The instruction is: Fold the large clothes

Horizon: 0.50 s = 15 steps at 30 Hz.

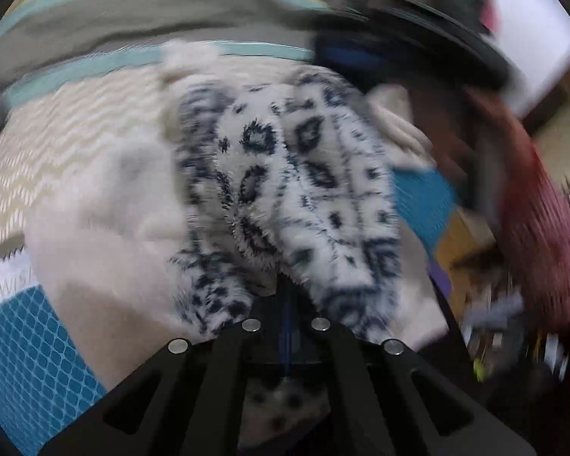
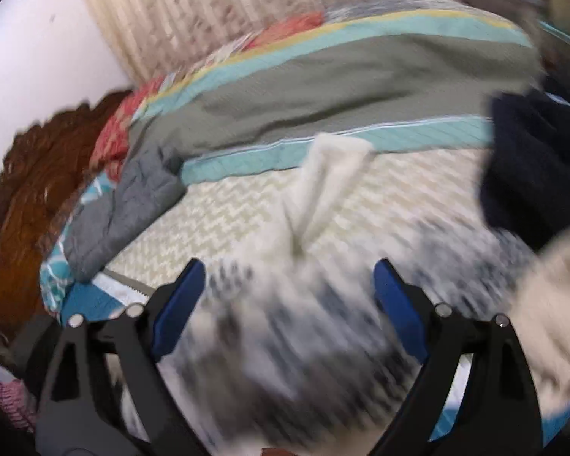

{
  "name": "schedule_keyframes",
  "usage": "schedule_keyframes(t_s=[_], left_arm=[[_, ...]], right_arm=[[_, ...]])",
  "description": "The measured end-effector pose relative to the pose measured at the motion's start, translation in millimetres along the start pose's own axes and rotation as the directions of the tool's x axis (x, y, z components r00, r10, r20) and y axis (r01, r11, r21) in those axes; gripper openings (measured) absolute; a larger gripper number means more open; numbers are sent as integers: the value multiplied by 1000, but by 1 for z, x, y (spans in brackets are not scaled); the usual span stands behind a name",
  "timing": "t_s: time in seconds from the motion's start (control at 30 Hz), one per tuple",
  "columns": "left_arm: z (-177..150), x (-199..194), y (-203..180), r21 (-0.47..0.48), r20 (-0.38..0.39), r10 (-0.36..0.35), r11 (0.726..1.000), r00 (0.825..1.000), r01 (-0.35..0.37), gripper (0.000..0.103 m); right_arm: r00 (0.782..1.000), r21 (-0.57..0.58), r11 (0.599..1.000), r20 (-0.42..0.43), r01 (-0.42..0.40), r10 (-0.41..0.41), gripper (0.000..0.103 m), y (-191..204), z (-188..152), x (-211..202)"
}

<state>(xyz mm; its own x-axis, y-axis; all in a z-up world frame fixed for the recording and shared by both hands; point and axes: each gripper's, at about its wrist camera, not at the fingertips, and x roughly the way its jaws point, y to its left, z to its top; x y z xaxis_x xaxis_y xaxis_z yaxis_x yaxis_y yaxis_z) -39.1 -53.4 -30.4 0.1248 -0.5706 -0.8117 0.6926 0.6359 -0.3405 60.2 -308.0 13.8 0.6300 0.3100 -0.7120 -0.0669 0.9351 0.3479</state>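
A fluffy white garment with dark leopard spots (image 1: 285, 190) and a plain cream lining hangs bunched in front of my left gripper (image 1: 287, 296), which is shut on its spotted edge. In the right wrist view the same spotted garment (image 2: 285, 342) lies blurred on the bed below my right gripper (image 2: 288, 288). Its blue pads (image 2: 178, 304) stand wide apart and press on nothing. A cream part of the garment (image 2: 323, 190) stretches away across the bed.
The bed has a cream zigzag cover (image 2: 216, 220) and a blue patterned sheet (image 1: 22, 361). A grey and teal striped quilt (image 2: 323, 87) lies across the far side. A brown-red blanket (image 2: 30, 190) is heaped at the left. A dark garment (image 2: 532, 167) sits at the right.
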Motion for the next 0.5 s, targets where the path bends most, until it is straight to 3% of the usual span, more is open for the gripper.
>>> schedule_keyframes(t_s=[0.1, 0.13, 0.2, 0.23, 0.3, 0.37, 0.5], left_arm=[[-5, -36, -7, 139, 13, 46, 989, 999, -47, 26], [-3, -56, 0, 157, 55, 78, 984, 995, -86, 26], [7, -85, 21, 112, 132, 123, 984, 984, -138, 26], [20, -98, 42, 36, 164, 163, 985, 973, -171, 26], [47, -101, 72, -79, 160, 199, 979, 967, -188, 26], [86, -79, 86, -152, 132, 218, 968, 967, -198, 26], [146, 4, 83, -174, -3, 96, 980, 995, -95, 26]], right_arm=[[986, -47, 990, -92, 133, -136, 87, -6, -14, 30], [978, -32, 986, -133, 161, -164, 87, -18, -29, 32], [979, 30, 989, -148, 147, -141, 87, -36, -58, 25], [982, 49, 989, -135, 136, -129, 87, -42, -71, 17], [987, 98, 987, -114, 125, -113, 87, -52, -98, -1], [991, 169, 980, -103, 106, -89, 87, -64, -124, -17], [991, 270, 958, -111, 97, -69, 87, -76, -154, -32]])
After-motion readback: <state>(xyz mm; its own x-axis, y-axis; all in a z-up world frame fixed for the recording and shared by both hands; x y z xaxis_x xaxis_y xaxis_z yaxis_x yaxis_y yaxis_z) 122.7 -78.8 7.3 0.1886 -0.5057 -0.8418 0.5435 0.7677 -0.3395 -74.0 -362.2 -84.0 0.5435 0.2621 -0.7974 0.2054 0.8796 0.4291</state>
